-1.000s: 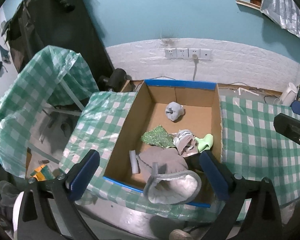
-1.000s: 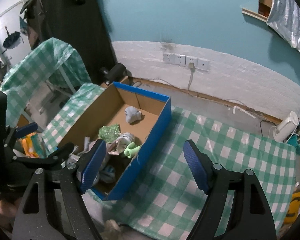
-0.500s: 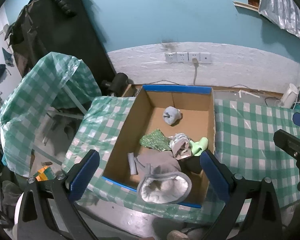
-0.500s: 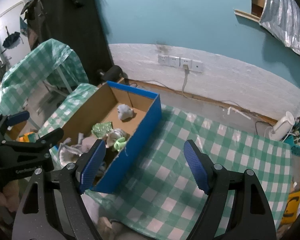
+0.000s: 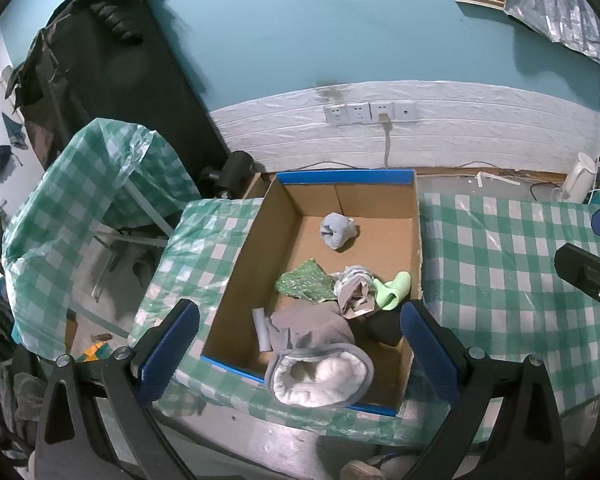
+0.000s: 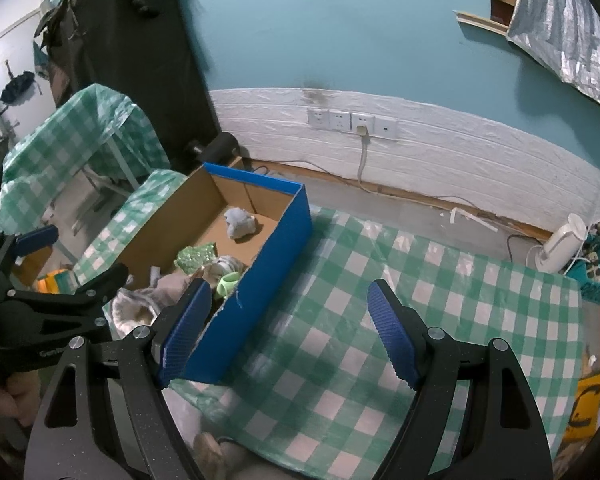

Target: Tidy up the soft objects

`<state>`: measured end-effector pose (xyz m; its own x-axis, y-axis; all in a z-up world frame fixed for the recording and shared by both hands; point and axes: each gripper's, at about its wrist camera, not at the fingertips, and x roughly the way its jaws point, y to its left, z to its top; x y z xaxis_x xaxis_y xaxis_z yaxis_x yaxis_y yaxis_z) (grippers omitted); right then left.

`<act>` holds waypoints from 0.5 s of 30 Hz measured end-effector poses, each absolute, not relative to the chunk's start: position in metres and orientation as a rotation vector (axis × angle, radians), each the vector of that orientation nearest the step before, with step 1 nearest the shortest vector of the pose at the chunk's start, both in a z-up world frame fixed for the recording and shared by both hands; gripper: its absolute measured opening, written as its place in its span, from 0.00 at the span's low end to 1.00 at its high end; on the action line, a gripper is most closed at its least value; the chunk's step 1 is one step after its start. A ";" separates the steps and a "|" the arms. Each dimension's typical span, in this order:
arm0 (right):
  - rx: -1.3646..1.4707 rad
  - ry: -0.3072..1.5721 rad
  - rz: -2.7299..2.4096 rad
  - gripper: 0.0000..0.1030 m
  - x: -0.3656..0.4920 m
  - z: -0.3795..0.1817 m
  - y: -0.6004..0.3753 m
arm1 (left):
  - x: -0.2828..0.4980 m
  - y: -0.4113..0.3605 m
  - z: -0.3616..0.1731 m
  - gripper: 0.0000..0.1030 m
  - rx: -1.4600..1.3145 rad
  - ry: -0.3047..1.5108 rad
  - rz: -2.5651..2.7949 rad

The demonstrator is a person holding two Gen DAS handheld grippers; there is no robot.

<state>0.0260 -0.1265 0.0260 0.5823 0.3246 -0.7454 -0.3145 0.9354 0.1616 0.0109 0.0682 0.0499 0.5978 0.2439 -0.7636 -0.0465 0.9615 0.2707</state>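
A cardboard box with blue edges (image 5: pixel 417 240) (image 6: pixel 260 292) stands on the green-checked table. In it lie a grey fleece-lined slipper (image 5: pixel 320 372), a grey-blue sock ball (image 5: pixel 337 230) (image 6: pixel 239 222), a green sequined cloth (image 5: pixel 306 283), a crumpled grey-white cloth (image 5: pixel 354 286), a light green soft piece (image 5: pixel 394 290) and a black item (image 5: pixel 384 328). My left gripper (image 5: pixel 300 354) is open and empty, above the box's near end. My right gripper (image 6: pixel 290 334) is open and empty, over the tablecloth right of the box.
The checked tablecloth (image 6: pixel 420 300) covers the table right of the box. A second checked-covered table (image 5: pixel 100 184) stands at left, a dark coat rack (image 5: pixel 112 72) behind. A white kettle (image 6: pixel 560 244) and wall sockets (image 5: pixel 370 113) are at the back.
Both grippers have pulled back and risen from the box, so it looks smaller. The items in the box have not moved. Both grippers stay open.
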 end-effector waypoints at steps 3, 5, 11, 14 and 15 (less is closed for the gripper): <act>0.013 0.872 0.371 0.78 0.025 0.026 -0.128 | 0.011 0.068 0.050 0.99 0.232 0.918 0.163; 0.011 0.873 0.373 0.78 0.025 0.026 -0.129 | 0.011 0.067 0.050 0.99 0.234 0.919 0.164; 0.009 0.872 0.373 0.78 0.024 0.026 -0.130 | 0.011 0.066 0.051 0.99 0.234 0.917 0.165; 0.009 0.872 0.374 0.78 0.023 0.026 -0.130 | 0.010 0.067 0.051 0.99 0.237 0.917 0.165; 0.010 0.873 0.372 0.78 0.024 0.026 -0.129 | 0.011 0.066 0.051 0.99 0.235 0.917 0.167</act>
<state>0.0241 -0.1285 0.0258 0.5823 0.3230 -0.7460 -0.3145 0.9357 0.1596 0.0108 0.0662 0.0509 0.5980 0.2424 -0.7640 -0.0427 0.9615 0.2716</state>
